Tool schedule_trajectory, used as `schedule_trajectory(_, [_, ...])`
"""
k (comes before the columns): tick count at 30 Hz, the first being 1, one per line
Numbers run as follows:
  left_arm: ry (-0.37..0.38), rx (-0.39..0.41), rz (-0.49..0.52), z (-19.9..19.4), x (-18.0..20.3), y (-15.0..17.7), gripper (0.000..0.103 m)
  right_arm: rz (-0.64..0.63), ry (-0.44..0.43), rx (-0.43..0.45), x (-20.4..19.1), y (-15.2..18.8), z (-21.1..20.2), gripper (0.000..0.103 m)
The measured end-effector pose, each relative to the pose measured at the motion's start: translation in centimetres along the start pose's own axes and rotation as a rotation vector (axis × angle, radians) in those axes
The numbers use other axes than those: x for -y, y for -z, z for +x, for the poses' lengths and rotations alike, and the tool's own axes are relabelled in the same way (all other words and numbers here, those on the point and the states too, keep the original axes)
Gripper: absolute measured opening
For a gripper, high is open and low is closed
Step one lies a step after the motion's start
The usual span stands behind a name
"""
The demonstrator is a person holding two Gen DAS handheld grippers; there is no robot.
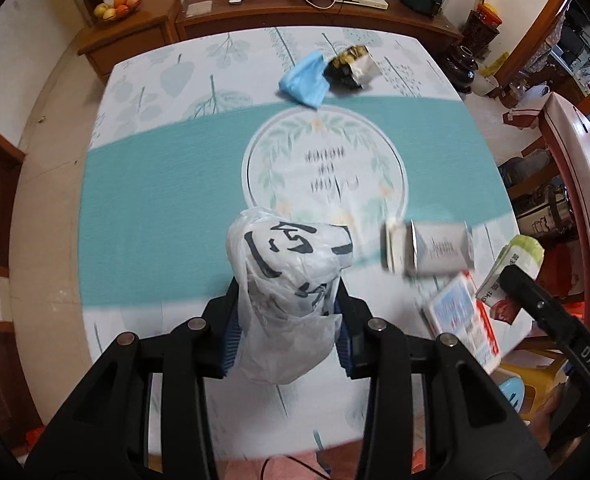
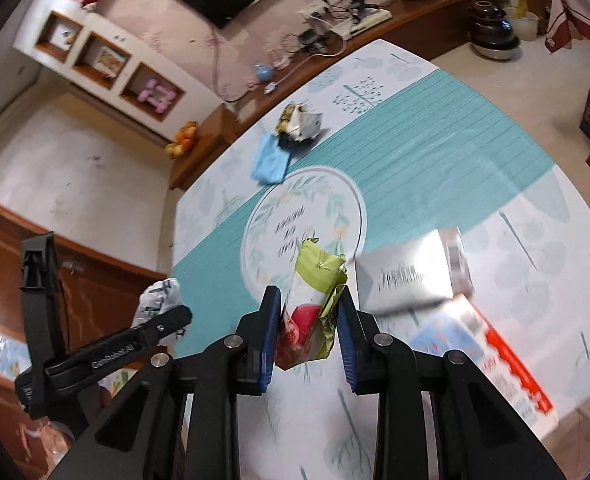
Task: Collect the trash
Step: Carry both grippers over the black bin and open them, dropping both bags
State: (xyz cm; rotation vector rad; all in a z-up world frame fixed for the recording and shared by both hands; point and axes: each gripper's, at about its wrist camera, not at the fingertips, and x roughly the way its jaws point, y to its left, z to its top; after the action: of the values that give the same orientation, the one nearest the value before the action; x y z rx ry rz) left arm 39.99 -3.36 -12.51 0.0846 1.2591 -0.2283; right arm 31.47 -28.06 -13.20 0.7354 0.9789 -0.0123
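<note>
My left gripper (image 1: 289,320) is shut on a crumpled white plastic bag (image 1: 291,276) with black characters, held above the table. My right gripper (image 2: 309,328) is shut on a green and red snack wrapper (image 2: 313,300), also lifted off the table. The right gripper and its wrapper (image 1: 511,264) show at the right edge of the left wrist view. The left gripper with the bag (image 2: 157,300) shows at the left of the right wrist view. A blue cloth-like piece (image 1: 305,80) and a crumpled black, yellow and white wrapper (image 1: 351,66) lie at the table's far side.
The table (image 1: 155,208) wears a teal and white leaf-print cloth. A silver-grey box (image 1: 431,246) and a red, white and blue box (image 1: 467,320) lie near its right front. A wooden sideboard (image 1: 255,12) with cables and a fruit bowl (image 1: 119,4) stands beyond.
</note>
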Motion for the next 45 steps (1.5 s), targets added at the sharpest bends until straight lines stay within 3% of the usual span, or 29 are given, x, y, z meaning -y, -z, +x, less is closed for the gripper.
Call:
schedule_trajectory(12, [0.016, 0.032, -0.079, -4.4, 6.0, 15.7, 0.035, -0.138, -0.082, -0.075, 4.8, 12.3, -10.0, 0.026])
schedule_trajectory(18, [0.014, 0.036, 0.008, -5.8, 9.8, 22.1, 0.035, -0.176, -0.060, -0.107, 7.2, 18.5, -13.4, 0.026])
schedule_trajectory(25, [0.032, 0.001, 0.122, -4.5, 13.0, 28.7, 0.035, -0.094, -0.023, -0.143, 11.5, 23.5, -14.6, 0.026])
schedule_trajectory(35, [0.058, -0.051, 0.223, 2.9, 14.6, 34.0, 0.035, -0.013, 0.101, -0.162, 17.4, 27.2, -10.2, 0.027])
schedule_trajectory(45, [0.056, -0.007, 0.234, 15.0, 13.3, 38.0, 0.036, 0.035, 0.165, -0.207, 24.5, 30.8, 0.1, 0.027])
